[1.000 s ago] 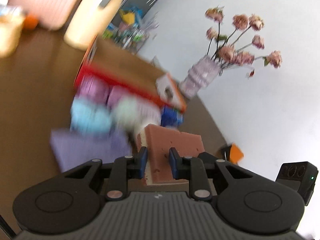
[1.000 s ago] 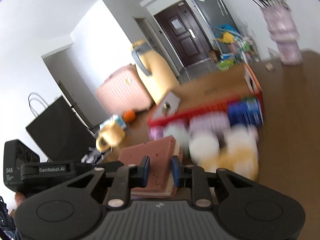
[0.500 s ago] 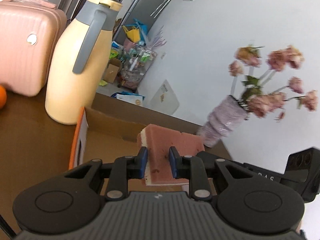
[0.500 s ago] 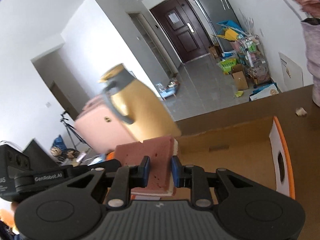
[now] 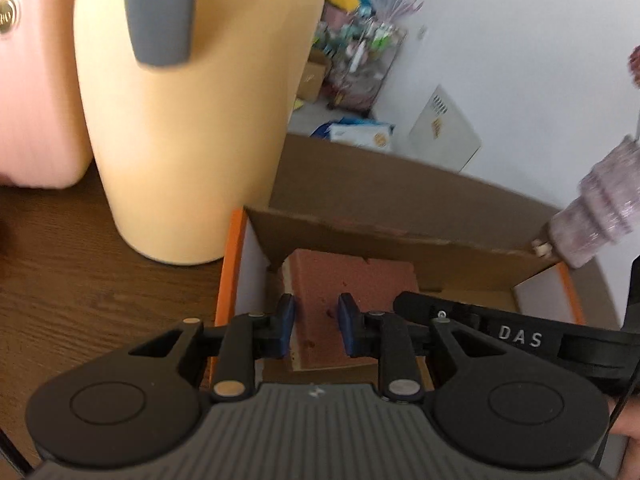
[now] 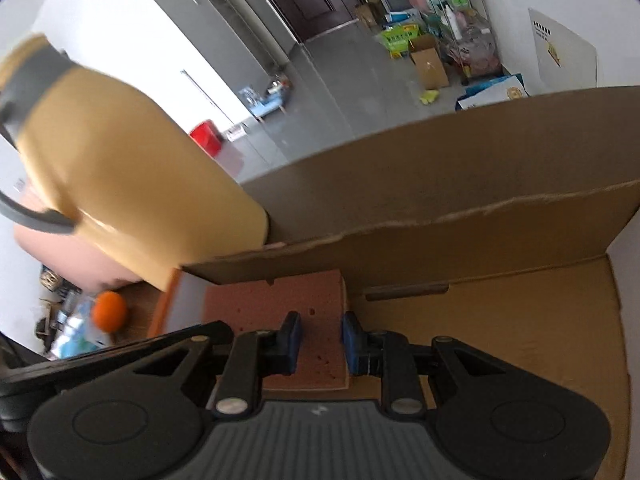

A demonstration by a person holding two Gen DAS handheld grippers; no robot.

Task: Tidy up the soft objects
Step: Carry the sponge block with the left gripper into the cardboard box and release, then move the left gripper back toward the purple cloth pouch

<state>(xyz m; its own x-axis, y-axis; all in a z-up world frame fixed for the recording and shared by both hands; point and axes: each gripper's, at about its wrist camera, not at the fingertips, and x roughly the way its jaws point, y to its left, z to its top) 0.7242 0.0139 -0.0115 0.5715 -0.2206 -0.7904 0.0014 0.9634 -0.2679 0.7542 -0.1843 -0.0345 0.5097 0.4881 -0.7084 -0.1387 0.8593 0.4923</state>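
Pink rectangular foam sponge (image 5: 344,300) | clamped in both jaws | lower flat into open cardboard box (image 6: 500,344), corner-first, then release

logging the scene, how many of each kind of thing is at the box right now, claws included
claws: 2, left claw and right claw
sponges: 1, pink sponge
boxes: 1, cardboard box
jugs: 1, yellow jug
total: 5

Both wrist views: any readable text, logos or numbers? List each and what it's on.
"DAS" – white letters on the black body of the right gripper, seen in the left wrist view.
White board against the wall: small printed marks and a yellow emblem, too small to read.
Packages on the floor: print too blurred to read.
Nothing else legible.
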